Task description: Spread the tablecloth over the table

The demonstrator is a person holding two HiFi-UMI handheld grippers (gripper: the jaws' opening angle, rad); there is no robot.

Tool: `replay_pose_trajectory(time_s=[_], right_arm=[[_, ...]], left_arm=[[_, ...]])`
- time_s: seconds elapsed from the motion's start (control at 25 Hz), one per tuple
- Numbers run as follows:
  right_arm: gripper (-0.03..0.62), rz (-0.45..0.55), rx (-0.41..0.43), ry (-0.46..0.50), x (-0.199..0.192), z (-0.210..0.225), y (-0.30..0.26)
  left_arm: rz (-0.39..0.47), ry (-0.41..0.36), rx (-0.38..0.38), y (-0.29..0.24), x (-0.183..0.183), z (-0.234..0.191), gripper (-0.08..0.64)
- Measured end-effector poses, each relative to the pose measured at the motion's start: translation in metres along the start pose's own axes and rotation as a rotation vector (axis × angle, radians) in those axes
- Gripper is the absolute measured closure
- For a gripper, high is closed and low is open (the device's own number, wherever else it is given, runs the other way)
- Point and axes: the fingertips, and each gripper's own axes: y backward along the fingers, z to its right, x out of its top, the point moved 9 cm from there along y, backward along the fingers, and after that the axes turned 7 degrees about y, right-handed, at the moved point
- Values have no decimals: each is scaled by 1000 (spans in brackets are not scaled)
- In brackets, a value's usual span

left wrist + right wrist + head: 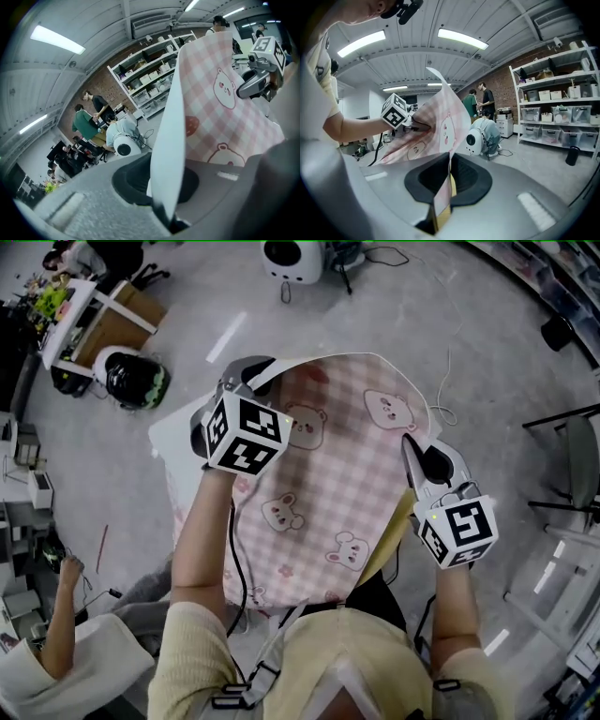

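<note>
A pink checked tablecloth (337, 474) printed with bears hangs stretched between my two grippers, above a white table whose corner (172, 435) shows under its left edge. My left gripper (255, 374) is shut on the cloth's far left corner. In the left gripper view the cloth's white underside (171, 122) runs up out of the jaws. My right gripper (409, 442) is shut on the right edge. In the right gripper view a fold of cloth (443, 187) is pinched between the dark pads (419, 183). Each gripper view shows the other gripper, the right one (255, 84) and the left one (401, 117).
A white round machine (292, 259) stands on the floor beyond the table. A helmet (131, 379) and a desk (98, 320) are at the upper left. A seated person (56, 643) is at the lower left, metal chair frames (567, 474) at the right. Shelves (562, 108) line the brick wall.
</note>
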Motion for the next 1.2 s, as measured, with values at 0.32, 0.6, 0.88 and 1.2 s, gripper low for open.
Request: replay_pose_trajectory(time_s=[0.32,0.6,0.88,1.2], right_arm=[[577,-51,-47,-13,-26,34,-14],[577,-102,-93,-14,-48,49,-28],[577,-142,-127,-47,-68,66,-23],[577,-181,-166,-77,-92,79,-8]], left_arm=[[-32,-54,-71,-57,11,15,548],[-48,-105,-120,-96,13,24,548],[-60,-146,-176,-124,20,46,546],[-66,-206,-215,-145,28,78,545]])
